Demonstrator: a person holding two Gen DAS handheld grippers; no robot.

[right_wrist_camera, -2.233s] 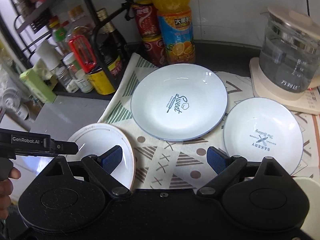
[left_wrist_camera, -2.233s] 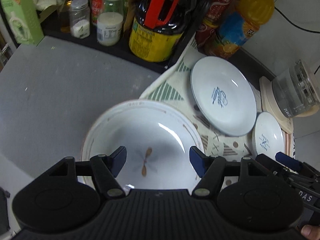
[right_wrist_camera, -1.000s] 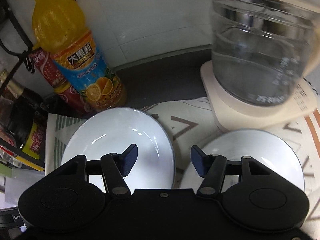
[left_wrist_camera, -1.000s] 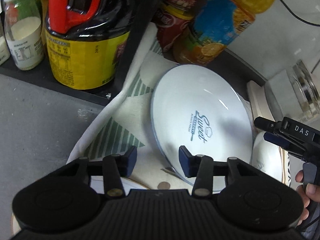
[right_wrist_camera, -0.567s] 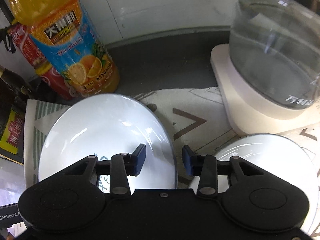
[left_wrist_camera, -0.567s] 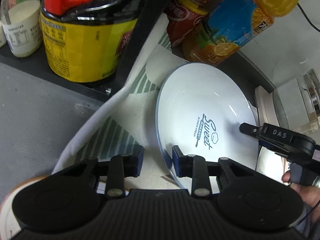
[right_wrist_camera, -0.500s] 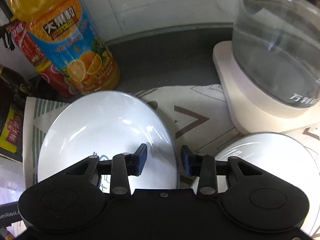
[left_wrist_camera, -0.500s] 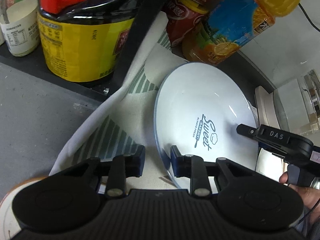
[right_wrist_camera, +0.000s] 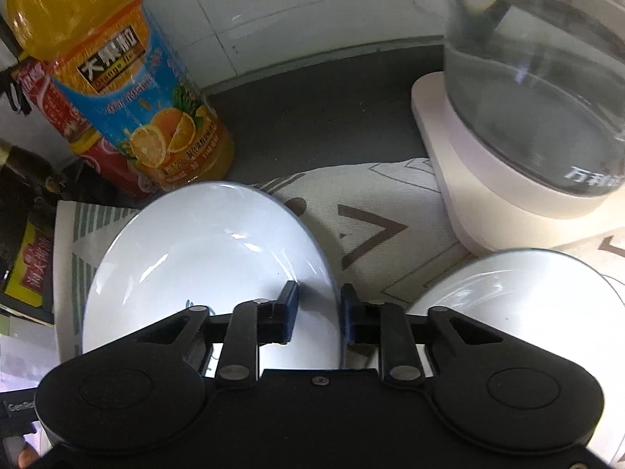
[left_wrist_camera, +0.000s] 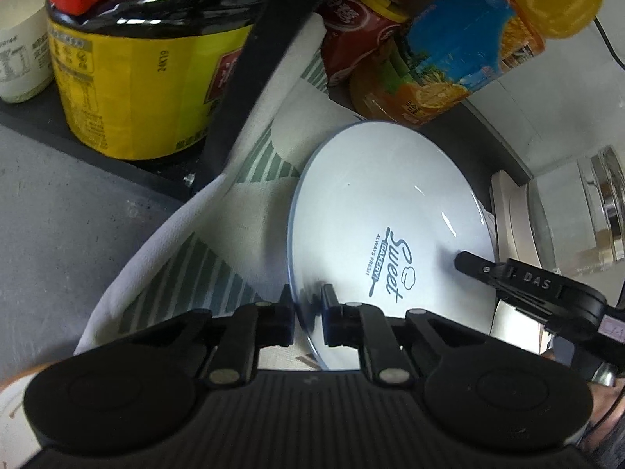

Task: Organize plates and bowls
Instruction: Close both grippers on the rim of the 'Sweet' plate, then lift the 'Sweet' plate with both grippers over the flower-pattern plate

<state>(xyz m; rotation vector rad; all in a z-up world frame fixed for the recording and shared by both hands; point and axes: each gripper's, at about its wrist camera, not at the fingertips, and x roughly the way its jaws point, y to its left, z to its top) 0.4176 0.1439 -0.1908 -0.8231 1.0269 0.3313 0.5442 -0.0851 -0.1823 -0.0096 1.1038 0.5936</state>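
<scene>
Both the left gripper and the right gripper have their jaws clenched on opposite rims of the large plate on the cloth-covered counter, so the next move probably calls for a level, joint lift.

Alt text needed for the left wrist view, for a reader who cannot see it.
The left claw is shut on the near rim of a white "Sweet Bakery" plate lying on a patterned cloth. The right claw reaches over its opposite edge; bottles stand behind.
</scene>
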